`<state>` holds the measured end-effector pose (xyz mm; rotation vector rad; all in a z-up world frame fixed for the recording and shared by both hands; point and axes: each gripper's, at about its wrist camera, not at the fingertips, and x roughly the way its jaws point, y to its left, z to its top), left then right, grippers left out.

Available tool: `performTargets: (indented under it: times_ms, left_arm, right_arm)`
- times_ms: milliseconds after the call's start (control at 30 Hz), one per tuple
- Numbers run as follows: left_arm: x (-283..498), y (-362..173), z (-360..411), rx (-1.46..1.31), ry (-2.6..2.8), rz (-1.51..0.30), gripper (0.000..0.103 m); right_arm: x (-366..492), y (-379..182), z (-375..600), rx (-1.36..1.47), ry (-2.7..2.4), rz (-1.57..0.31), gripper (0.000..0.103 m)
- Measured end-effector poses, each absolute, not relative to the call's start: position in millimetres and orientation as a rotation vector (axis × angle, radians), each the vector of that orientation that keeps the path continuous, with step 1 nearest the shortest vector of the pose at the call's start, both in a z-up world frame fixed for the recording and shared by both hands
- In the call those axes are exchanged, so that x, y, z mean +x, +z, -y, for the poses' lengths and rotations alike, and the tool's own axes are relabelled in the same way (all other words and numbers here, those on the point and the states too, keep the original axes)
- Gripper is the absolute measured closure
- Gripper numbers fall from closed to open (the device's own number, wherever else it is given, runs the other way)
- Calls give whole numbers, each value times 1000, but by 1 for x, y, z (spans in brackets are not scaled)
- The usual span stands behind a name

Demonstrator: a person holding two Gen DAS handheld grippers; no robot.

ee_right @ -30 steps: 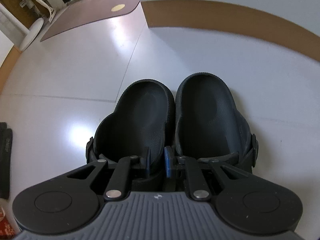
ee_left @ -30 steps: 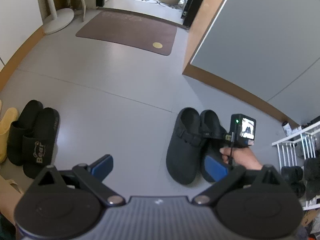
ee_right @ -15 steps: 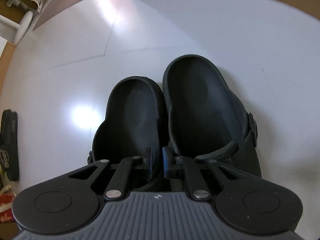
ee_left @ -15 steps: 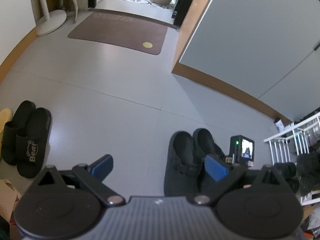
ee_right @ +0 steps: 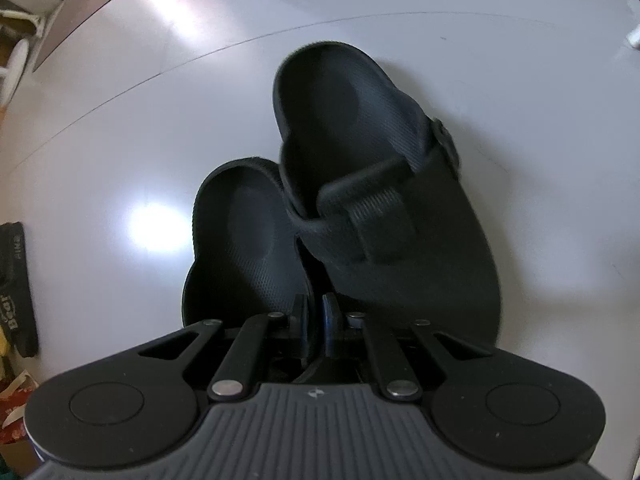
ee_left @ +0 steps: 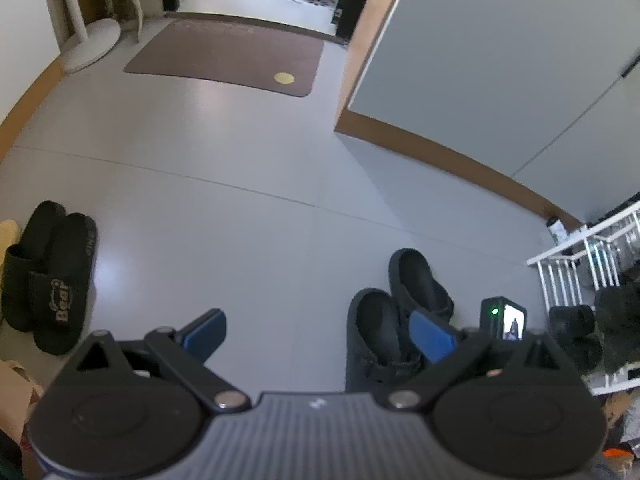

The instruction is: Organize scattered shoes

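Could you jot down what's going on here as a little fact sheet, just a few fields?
place: grey floor by a brown mat
right gripper: shut on the inner edges of two black clogs
left gripper: open, empty
also on floor: black slippers off to the left
nearby: white shoe rack on the right

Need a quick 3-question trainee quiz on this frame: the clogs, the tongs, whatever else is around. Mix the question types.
1. True or false: the right tongs are shut on the black clogs.
2. Which tongs stand open with nothing between them? A) left tongs B) right
3. Fill in: the black slides printed "Bear" lie on the ____.

Key: 1 true; 2 A; 3 floor
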<state>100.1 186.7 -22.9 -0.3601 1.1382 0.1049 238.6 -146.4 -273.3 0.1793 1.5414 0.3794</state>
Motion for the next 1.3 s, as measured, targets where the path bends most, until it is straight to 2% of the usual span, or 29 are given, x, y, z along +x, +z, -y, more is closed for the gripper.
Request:
performTargets:
  times_ms: [233, 867, 1133, 1200, 1233, 1300]
  left_arm:
    - [101, -26, -173, -344, 78, -1151, 3]
    - [98, -28, -180, -336, 52, -1152, 3]
    - [100, -31, -186, -372, 51, -1159, 3]
    - [101, -32, -186, -369, 48, -1163, 3]
    - [101, -33, -186, -369, 47, -1164, 3]
    - [101, -34, -187, -373, 46, -1167, 3]
  right_arm:
    - [235, -261, 146, 223, 352, -1563, 97]
    - [250, -231, 121, 197, 497, -1439, 95]
    - [257, -204, 119, 138, 494, -1269, 98]
    - [257, -204, 115, 81, 483, -1254, 96]
    - [256, -203, 114, 47, 465, -1256, 92]
    - [258, -207, 115, 7, 458, -1274, 70]
